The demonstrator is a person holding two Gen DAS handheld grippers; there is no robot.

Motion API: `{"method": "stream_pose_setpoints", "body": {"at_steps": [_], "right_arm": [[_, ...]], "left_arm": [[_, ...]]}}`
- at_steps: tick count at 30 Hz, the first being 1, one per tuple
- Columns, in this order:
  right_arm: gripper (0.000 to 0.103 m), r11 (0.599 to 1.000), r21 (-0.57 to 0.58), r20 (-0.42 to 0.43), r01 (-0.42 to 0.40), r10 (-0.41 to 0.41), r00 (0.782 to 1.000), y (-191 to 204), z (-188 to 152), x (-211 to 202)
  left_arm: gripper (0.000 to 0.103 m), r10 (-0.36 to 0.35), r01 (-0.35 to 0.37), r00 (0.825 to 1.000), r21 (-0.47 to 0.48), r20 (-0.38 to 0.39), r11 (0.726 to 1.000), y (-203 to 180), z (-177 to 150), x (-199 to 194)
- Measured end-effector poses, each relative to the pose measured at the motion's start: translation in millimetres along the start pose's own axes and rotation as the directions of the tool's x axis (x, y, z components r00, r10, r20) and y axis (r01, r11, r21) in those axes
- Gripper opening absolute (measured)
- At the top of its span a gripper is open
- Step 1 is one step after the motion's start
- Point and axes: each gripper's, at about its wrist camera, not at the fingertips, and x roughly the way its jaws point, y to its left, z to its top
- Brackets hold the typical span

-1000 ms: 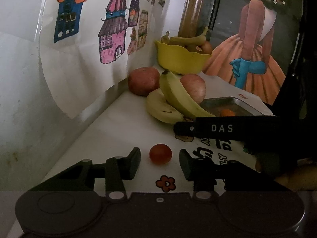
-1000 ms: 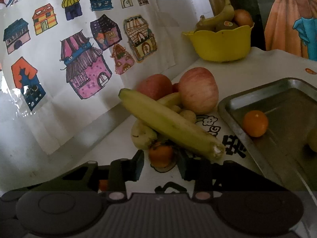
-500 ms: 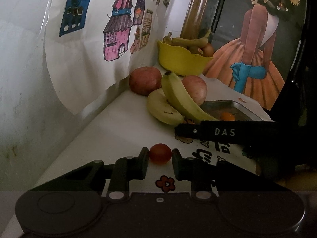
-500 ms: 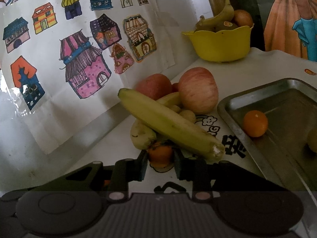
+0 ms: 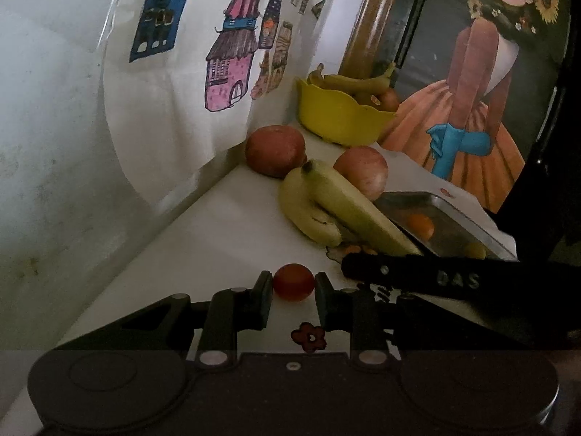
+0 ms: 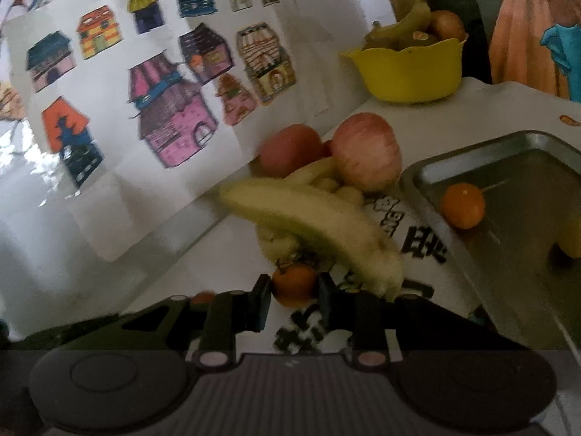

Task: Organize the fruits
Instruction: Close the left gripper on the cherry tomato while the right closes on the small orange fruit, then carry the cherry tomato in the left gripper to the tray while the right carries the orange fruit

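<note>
We have both grippers down at the near edge of the white table [image 5: 225, 225], each pinching a small fruit. Our left gripper [image 5: 293, 290] has just closed its jaws on a small red fruit [image 5: 293, 286], and both pads press its sides while it sits on the tabletop just above a printed flower [image 5: 308, 337]. Our right gripper [image 6: 295, 292] has closed in as well and pinches a small orange [image 6: 293, 285], which lies right under the near tip of a banana [image 6: 312, 225]; in the left wrist view its black arm, lettered DAS, crosses just right of our left one.

Behind the grippers the fruit lies in a heap: two bananas overlap, and two apples [image 6: 365, 152] stand touching them toward the wall. To the right is a metal tray [image 6: 508, 254] holding another orange [image 6: 463, 205] and a yellow fruit cut off at the frame edge. Farther back a yellow bowl [image 6: 410, 72] holds bananas and round fruit. Drawings of houses [image 6: 170, 116] hang on the wall to the left.
</note>
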Motion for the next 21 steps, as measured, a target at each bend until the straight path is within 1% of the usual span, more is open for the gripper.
{"method": "stream_pose_setpoints", "body": {"at_steps": [5,9,13,15,18,21], "right_arm": [[0.031,0.999,-0.027,-0.006,-0.027,0.027,1.000,5,-10,-15],[0.031,0.998,-0.029,0.028,-0.047,0.048,0.998,3,-17,-35],[0.031,0.998,-0.019,0.089,-0.058,0.060,0.994,-3,-21,-56],[0.031,0.998,-0.006,0.129,-0.059,0.059,0.990,-10,-20,-65],[0.031,0.997,0.040,0.192,-0.063,0.054,0.980,-24,-16,-79],[0.031,0.995,0.081,0.249,-0.064,0.042,0.968,-40,-11,-90]], "left_arm": [[0.026,0.021,-0.021,1.000,0.013,-0.001,1.000,-4,-1,-3],[0.026,0.026,-0.026,1.000,0.017,-0.006,1.000,-9,-2,-5],[0.026,0.014,-0.014,1.000,0.023,0.014,1.000,-20,1,-8],[0.026,0.004,-0.004,0.999,0.003,0.033,1.000,-28,6,-10],[0.026,-0.015,0.016,0.997,-0.010,0.070,1.000,-44,12,-10],[0.026,-0.036,0.035,0.994,0.011,0.101,0.999,-66,22,-5]]}}
